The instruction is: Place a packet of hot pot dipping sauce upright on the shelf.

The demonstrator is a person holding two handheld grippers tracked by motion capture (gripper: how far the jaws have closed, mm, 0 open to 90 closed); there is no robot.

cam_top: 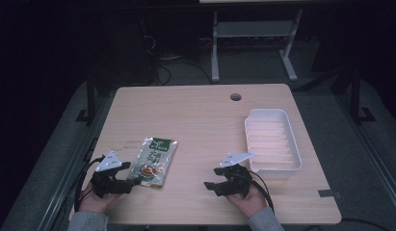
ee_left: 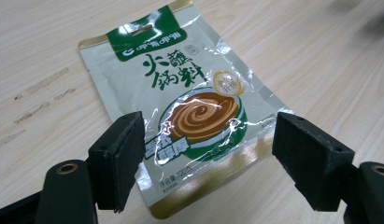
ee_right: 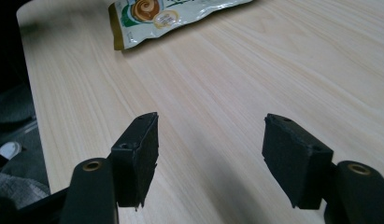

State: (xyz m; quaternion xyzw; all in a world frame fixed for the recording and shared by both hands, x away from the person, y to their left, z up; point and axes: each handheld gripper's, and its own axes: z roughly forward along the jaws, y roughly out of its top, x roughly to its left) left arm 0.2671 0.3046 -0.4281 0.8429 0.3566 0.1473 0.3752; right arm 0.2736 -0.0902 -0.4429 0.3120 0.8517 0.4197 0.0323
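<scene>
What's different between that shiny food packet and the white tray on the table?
The packet is flat, crinkled foil printed in green, gold and brown; the white tray is plain, rigid, ribbed inside, with raised walls. The packet lies by the left gripper, the tray beyond the right gripper. Both rest on the wooden table, untouched.

— What's the surface?
— A light wood-grain table (cam_top: pixel 200 110), with a round hole (cam_top: pixel 235 96) near its far edge.
— And on it?
— A silver-and-green sauce packet (cam_top: pixel 154 161) lying flat on the left (green header farthest from the person), and a white ribbed tray (cam_top: pixel 271 140) well apart on the right.
</scene>
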